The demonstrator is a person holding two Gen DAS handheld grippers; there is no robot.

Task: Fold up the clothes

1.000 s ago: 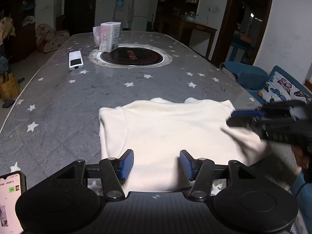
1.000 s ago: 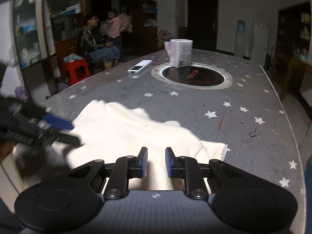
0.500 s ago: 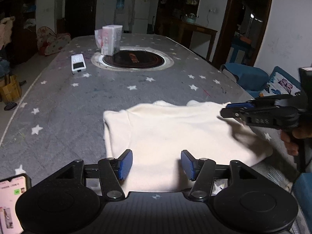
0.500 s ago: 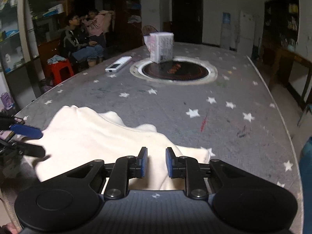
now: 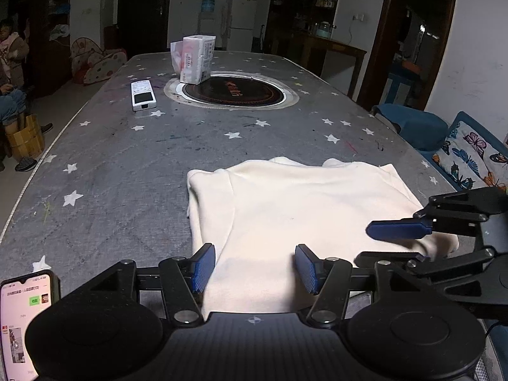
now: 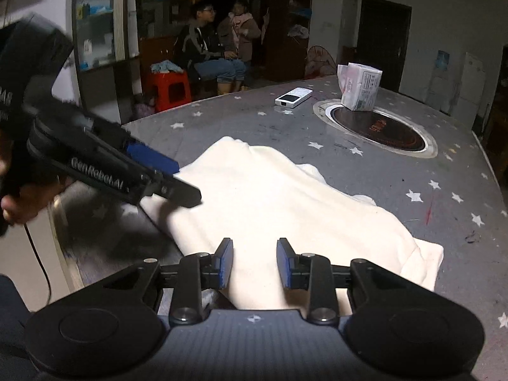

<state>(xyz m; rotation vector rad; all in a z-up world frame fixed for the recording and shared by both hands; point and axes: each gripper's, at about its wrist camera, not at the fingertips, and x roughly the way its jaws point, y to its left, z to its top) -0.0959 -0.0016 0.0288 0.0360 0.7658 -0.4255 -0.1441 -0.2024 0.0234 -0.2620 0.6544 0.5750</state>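
Garment lies half-folded at lower centre; left tongs and right tongs released, each poised to grip an edge for another fold.

Two low, close fisheye views along each gripper's fingers, apparently from adjacent sides, share the cream garment and table.

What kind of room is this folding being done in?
Most likely a family dining and living room at home: a long star-patterned table with a built-in hotpot burner, a fridge and water dispenser at the back wall, and people sitting nearby.
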